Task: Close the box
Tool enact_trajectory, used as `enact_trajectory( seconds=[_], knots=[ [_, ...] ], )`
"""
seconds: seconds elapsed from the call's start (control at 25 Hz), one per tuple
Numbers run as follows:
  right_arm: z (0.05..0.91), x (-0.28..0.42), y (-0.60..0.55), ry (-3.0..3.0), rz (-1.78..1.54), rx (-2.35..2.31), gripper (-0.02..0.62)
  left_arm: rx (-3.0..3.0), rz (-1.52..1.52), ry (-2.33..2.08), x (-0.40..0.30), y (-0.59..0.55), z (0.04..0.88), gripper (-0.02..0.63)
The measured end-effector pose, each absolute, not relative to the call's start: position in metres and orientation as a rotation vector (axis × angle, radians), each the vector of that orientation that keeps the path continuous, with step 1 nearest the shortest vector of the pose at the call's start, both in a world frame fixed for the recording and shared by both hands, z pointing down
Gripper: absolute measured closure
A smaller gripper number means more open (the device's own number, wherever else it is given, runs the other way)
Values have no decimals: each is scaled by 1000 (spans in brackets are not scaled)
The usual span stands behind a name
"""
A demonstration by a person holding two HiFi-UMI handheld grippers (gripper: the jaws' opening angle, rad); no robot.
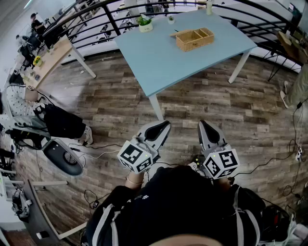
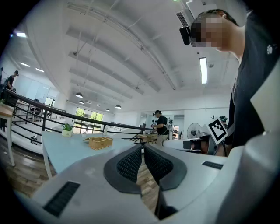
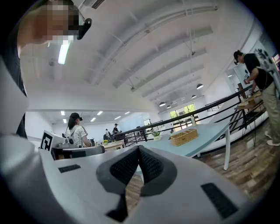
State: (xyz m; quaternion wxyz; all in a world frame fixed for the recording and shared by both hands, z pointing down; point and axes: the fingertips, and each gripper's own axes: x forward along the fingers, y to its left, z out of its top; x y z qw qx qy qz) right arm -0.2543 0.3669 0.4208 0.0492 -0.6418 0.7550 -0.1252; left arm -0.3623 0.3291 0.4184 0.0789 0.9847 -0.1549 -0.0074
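Observation:
A wicker box (image 1: 195,39) with open compartments stands on the far part of a light blue table (image 1: 159,62). It also shows as a small box (image 2: 100,142) in the left gripper view and as a box (image 3: 183,136) in the right gripper view. Both grippers are held level near my body, well short of the table and over the wooden floor. My left gripper (image 1: 166,125) is shut with nothing between its pads (image 2: 131,164). My right gripper (image 1: 202,124) is also shut and empty, its tips (image 3: 139,148) touching.
Two small potted plants (image 1: 145,24) stand at the table's far edge. A black railing (image 1: 96,14) runs behind it. A seated person (image 1: 29,120), a chair base (image 1: 62,158) and floor cables (image 1: 101,151) are at the left. Another person (image 3: 258,83) stands at the right.

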Motion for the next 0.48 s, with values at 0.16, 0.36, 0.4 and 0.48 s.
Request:
enact_trajectory(
  seconds=[0.16, 0.36, 0.4, 0.48],
  knots=[
    [419, -252, 364, 2299, -397, -1956, 595, 2947, -14, -455, -360, 325, 415, 577],
    [422, -255, 367, 2305, -407, -1941, 595, 2941, -17, -475, -364, 329, 417, 577],
    [423, -254, 367, 2307, -409, -1936, 595, 2940, -16, -480, -364, 330, 417, 577],
    [424, -253, 366, 2311, -415, -1929, 595, 2939, -12, -489, -362, 329, 418, 577]
  ],
)
